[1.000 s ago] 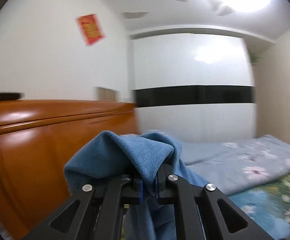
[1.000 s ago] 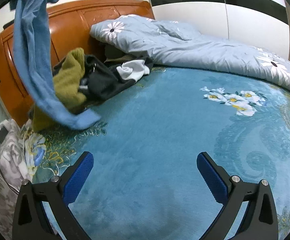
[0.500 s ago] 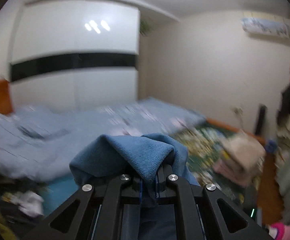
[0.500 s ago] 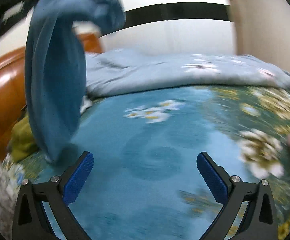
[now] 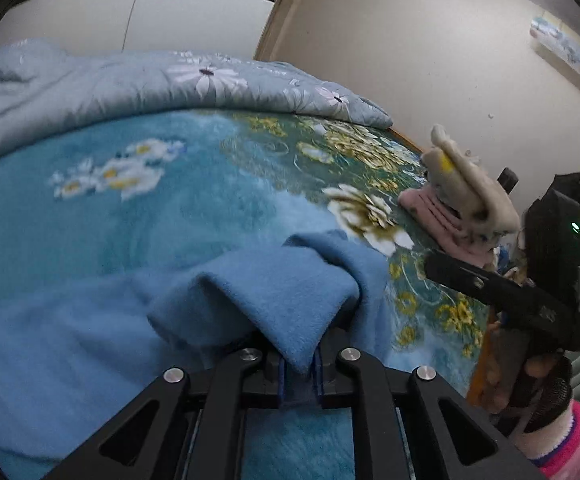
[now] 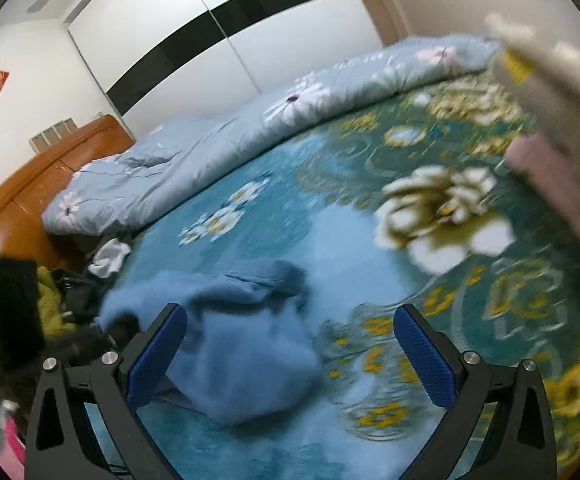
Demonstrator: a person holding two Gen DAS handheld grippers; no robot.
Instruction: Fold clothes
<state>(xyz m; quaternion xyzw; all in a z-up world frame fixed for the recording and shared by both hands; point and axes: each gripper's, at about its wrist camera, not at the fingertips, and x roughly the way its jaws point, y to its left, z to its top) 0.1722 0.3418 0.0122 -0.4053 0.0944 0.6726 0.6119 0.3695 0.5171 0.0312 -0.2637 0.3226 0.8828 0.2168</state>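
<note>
A blue fleece garment [image 5: 90, 320] lies crumpled on the teal floral bedspread [image 5: 130, 216]. My left gripper [image 5: 298, 372] is shut on a fold of it, low over the bed. In the right wrist view the same blue garment [image 6: 246, 336] lies bunched just ahead of my right gripper [image 6: 290, 348], which is open and empty above the bedspread [image 6: 369, 208]. The right gripper also shows at the right edge of the left wrist view [image 5: 501, 292], held by a hand.
A stack of folded clothes, pink under cream [image 5: 457, 200], sits near the bed's right edge. A light-blue floral quilt [image 6: 226, 148] lies along the far side. A pile of dark, green and white clothes [image 6: 74, 284] sits by the wooden headboard [image 6: 22, 204].
My left gripper swung the blue garment from high by the headboard down onto the middle of the bed. The garment now lies on the bedspread instead of hanging. The right gripper stayed open.
</note>
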